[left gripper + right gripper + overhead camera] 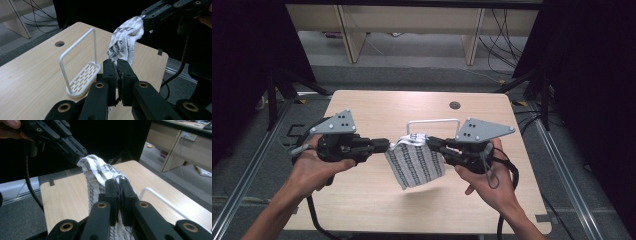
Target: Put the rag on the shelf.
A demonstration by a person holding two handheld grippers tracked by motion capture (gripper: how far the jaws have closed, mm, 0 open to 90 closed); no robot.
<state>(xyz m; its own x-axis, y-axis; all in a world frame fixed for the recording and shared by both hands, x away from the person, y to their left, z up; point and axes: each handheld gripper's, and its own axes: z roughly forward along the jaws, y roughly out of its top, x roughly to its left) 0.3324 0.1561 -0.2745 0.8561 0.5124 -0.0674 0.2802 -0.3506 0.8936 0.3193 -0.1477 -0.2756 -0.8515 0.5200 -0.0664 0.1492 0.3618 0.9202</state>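
worktop (362, 195): light wood, cable hole (455, 105) at far edge
room: dark, grey floor (412, 60)
left tongs (387, 145): clamped on cloth (414, 162)
right tongs (428, 140): clamped on cloth

Lab/office setting indicated by wooden table (362, 200) on metal-rail frame (247, 165), black curtains, loose floor cables (502, 45).

White cloth (416, 162) with black patterned stripes; white rack (81, 75); pale wood table (377, 107).

One patterned cloth (414, 162), one white rack (81, 75), two hand-held grippers, one table (362, 195).
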